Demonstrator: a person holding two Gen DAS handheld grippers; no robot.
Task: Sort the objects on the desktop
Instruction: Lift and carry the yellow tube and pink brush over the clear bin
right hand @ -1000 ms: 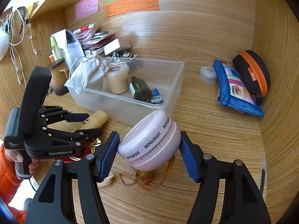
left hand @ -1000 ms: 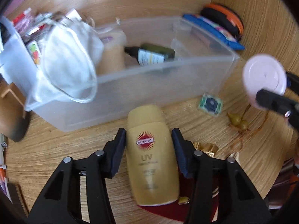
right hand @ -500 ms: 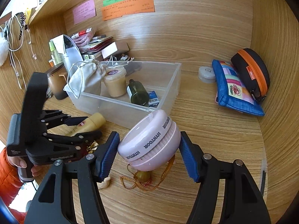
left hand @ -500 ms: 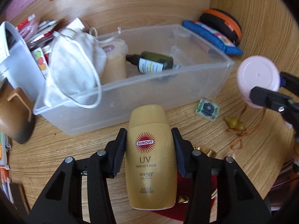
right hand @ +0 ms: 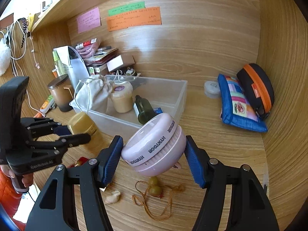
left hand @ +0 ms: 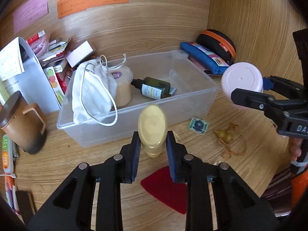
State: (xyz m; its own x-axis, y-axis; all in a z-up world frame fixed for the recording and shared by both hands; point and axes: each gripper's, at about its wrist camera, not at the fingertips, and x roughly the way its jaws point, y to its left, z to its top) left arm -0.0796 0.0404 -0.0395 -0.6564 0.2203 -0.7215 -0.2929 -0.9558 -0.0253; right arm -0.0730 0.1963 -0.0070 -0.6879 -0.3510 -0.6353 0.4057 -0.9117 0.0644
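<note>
My left gripper [left hand: 152, 148] is shut on a yellow sunscreen bottle [left hand: 152, 127], held above the desk with its cap end pointing at the clear plastic bin [left hand: 194, 104]. The bottle also shows in the right wrist view [right hand: 84, 127]. My right gripper [right hand: 153, 154] is shut on a round pink brush case [right hand: 154, 146], held above the desk to the right of the bin [right hand: 179, 96]; it also shows in the left wrist view [left hand: 242, 79]. The bin holds a white drawstring bag [left hand: 92, 92], a cream jar [left hand: 123, 88] and a dark green bottle [left hand: 154, 87].
On the desk lie a gourd charm on orange cord [right hand: 156, 188], a small green packet [left hand: 198, 125] and a red shape [left hand: 167, 188]. A brown mug [left hand: 21, 123] stands at left. A blue pouch [right hand: 238, 104], black-orange case [right hand: 258, 88], and stacked papers [right hand: 96, 55] sit behind.
My left gripper has lifted the sunscreen bottle off the desk and tipped it so its cap end points forward at the bin. My right gripper still holds the pink case, raised slightly.
</note>
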